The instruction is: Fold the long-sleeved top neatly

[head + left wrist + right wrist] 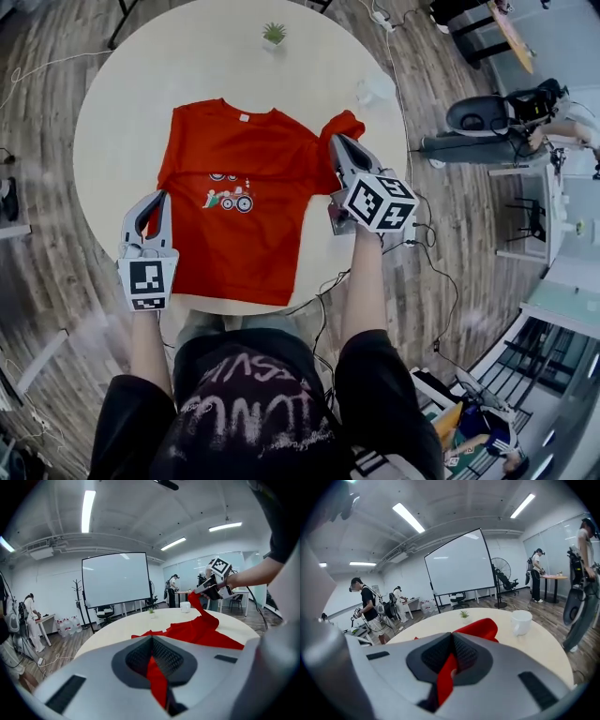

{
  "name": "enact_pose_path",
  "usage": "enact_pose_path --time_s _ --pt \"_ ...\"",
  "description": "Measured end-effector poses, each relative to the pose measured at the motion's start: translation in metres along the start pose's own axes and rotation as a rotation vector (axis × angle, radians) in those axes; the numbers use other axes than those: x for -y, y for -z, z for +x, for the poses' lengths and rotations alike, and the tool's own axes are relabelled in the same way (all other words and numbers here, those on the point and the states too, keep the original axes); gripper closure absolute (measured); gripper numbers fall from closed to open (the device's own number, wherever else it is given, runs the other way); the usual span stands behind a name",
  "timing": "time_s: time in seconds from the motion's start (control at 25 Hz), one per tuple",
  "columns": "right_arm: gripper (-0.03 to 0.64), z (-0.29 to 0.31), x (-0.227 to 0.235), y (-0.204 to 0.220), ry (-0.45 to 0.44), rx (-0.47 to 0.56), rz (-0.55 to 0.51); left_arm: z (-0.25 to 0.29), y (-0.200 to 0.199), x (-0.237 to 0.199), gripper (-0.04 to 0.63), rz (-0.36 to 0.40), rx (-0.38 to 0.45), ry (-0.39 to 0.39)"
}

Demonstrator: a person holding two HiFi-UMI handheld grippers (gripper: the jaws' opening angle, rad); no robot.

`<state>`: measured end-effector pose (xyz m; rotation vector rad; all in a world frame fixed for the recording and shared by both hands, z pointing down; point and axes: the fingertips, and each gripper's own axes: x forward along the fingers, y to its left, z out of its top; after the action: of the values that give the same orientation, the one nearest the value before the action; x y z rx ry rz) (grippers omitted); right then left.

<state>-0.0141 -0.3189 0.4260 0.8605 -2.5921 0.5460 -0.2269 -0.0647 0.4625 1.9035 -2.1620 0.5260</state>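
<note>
Both grippers clamped on red top (pixel 239 211), round table (pixel 117 103)
L gripper (pixel 158 195): jaws fully closed on fabric at the top's L edge, lower half. R gripper (pixel 336 140): jaws closed on the R sleeve, cloth lifted off the table by the shoulder. Rest of top lies flat, print up, collar far, hem at the near table edge. Small plant (pixel 274 35) & white cup (pixel 375 89) near far rim, apart from top.

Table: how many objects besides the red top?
2: small potted plant at the far edge; white mug at the far right. Anything under the red top would be hidden.
</note>
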Motion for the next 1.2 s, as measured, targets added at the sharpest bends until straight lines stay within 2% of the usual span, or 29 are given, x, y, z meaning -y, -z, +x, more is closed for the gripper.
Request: enact_pose_path --time_s 0.44,0.6,0.92,1.2 --pt "0.606 0.056 -0.110 -0.034 -0.122 -0.033 -0.129 -0.034 0.026 -0.066 0.583 -0.038 0.008 -0.043" --pt "0.605 0.081 -0.149 -0.032 -0.169 -0.061 -0.163 -0.043 0.036 -0.082 0.583 -0.020 -0.006 -0.050" --pt "0.604 0.134 -0.226 0.006 -0.268 -0.141 -0.205 -0.059 0.058 -0.115 0.583 -0.018 -0.041 -0.076" --pt "0.603 0.167 -0.259 0.068 -0.299 -0.239 -0.188 -0.060 0.074 -0.122 0.583 -0.018 -0.064 -0.047"
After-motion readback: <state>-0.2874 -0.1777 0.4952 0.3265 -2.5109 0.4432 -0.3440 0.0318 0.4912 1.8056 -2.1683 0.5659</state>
